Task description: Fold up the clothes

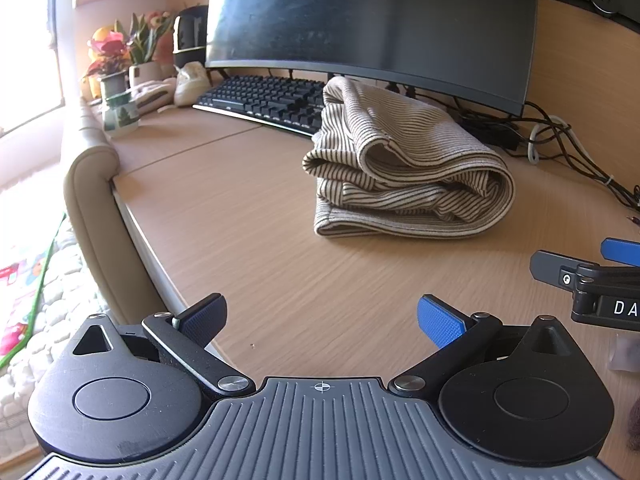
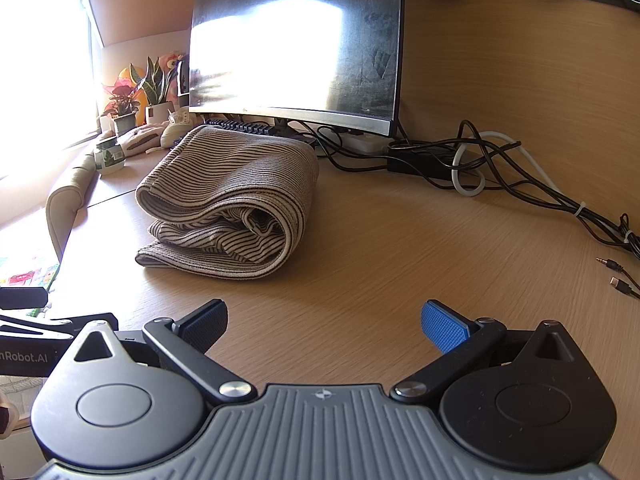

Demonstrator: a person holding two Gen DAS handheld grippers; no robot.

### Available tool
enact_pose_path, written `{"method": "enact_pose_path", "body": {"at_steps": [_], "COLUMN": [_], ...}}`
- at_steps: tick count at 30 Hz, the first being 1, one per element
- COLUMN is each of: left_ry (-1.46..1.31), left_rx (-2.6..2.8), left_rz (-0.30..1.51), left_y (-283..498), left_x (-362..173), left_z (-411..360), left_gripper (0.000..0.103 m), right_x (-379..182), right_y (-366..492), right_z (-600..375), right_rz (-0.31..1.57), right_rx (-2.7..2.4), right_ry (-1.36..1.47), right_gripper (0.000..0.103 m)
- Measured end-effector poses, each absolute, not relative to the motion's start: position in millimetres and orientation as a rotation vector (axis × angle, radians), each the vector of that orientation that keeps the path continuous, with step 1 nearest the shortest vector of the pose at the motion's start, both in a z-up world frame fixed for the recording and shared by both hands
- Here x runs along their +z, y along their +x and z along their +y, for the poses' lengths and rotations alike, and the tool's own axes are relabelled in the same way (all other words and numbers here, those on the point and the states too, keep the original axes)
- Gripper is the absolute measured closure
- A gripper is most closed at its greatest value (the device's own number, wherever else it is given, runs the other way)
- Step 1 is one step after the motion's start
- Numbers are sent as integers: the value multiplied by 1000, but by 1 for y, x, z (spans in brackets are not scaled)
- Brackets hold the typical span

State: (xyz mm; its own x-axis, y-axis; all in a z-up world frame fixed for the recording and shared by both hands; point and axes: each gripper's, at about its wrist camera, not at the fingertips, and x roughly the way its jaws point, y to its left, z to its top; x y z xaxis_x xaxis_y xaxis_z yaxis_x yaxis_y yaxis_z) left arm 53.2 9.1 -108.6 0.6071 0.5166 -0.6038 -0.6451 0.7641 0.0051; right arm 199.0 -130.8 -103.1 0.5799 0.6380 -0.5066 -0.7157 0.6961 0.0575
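A beige garment with thin dark stripes [image 1: 408, 164] lies folded in a thick bundle on the wooden desk [image 1: 248, 208], in front of the monitor. It also shows in the right wrist view [image 2: 232, 204]. My left gripper [image 1: 322, 322] is open and empty, held back from the bundle near the desk's front edge. My right gripper [image 2: 324, 326] is open and empty, also back from the bundle. The right gripper shows at the right edge of the left wrist view [image 1: 592, 280]. The left gripper's body shows at the left edge of the right wrist view [image 2: 40, 332].
A curved monitor [image 1: 372, 28] and a black keyboard [image 1: 264, 98] stand behind the garment. Potted plants [image 1: 120, 68], a jar [image 1: 120, 114] and soft toys sit at the back left. Tangled cables [image 2: 500, 168] lie at the back right. A padded chair arm [image 1: 90, 184] borders the desk's left edge.
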Motion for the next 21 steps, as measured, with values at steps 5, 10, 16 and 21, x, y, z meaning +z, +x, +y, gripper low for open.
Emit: {"method": "enact_pose_path", "body": {"at_steps": [5,10,16,21], "left_ry": [-221,-218,-214,-210], "left_rx": [678,678,681,684], "left_rz": [624,628,625,642], "left_y": [54,55,55,56], "left_x": [-109,-109,-107,-110], "left_z": [9,9,9,9], "left_gripper": [0,0,0,0], "right_x": [-103,-103,-103,-103], "right_y": [199,199,199,199], "right_z": [-130,-130,-130,-129], "right_rz": [527,527,525,526], "right_rx": [794,794,793,795], "right_ry": [-159,-161,-164,-171], "right_gripper": [0,0,0,0]}}
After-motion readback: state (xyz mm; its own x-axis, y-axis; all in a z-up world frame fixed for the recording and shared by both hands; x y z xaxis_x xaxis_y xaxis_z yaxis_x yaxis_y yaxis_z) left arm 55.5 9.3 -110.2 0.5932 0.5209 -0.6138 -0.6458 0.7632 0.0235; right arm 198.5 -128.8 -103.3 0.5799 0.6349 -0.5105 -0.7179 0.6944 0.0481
